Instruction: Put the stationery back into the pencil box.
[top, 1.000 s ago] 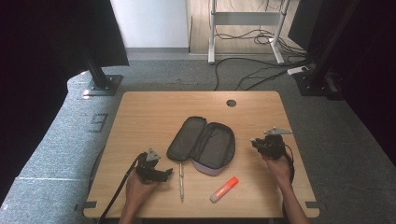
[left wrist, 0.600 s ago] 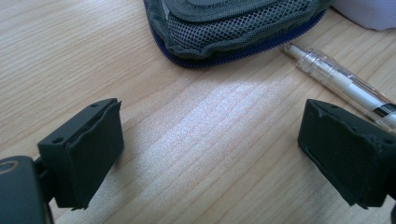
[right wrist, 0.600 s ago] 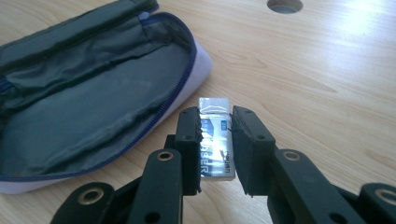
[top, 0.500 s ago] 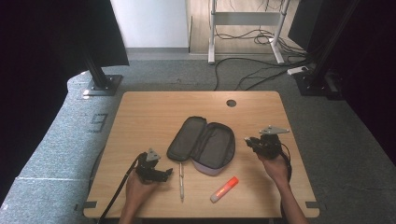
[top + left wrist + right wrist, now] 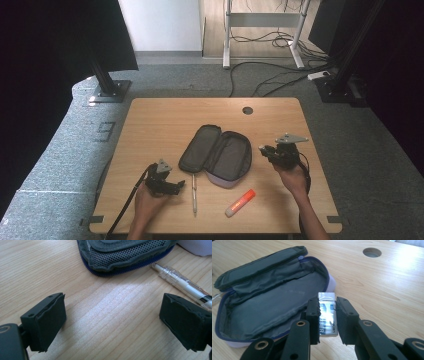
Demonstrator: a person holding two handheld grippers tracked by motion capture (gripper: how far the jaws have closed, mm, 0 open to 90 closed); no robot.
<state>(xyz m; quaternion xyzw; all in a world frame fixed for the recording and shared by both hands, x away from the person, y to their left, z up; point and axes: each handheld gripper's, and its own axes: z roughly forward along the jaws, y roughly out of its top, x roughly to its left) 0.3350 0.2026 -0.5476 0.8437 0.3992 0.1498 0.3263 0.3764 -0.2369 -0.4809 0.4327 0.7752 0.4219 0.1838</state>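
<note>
Eraser (image 5: 326,315) in right tool (image 5: 327,321) | open pencil case (image 5: 269,302) beside | pen (image 5: 194,192), highlighter (image 5: 240,202) near

An eraser (image 5: 327,315) clamped in the right gripper (image 5: 327,315) carries white lettering ending in "SER" on its dark sleeve, partly hidden by the jaws. A large "9" (image 5: 104,131) marks the grey floor beside the table's left edge.

The far half of the counter (image 5: 165,115) is free; the open pencil case (image 5: 216,154), pen (image 5: 194,192) and marker (image 5: 240,202) block the near middle.
</note>
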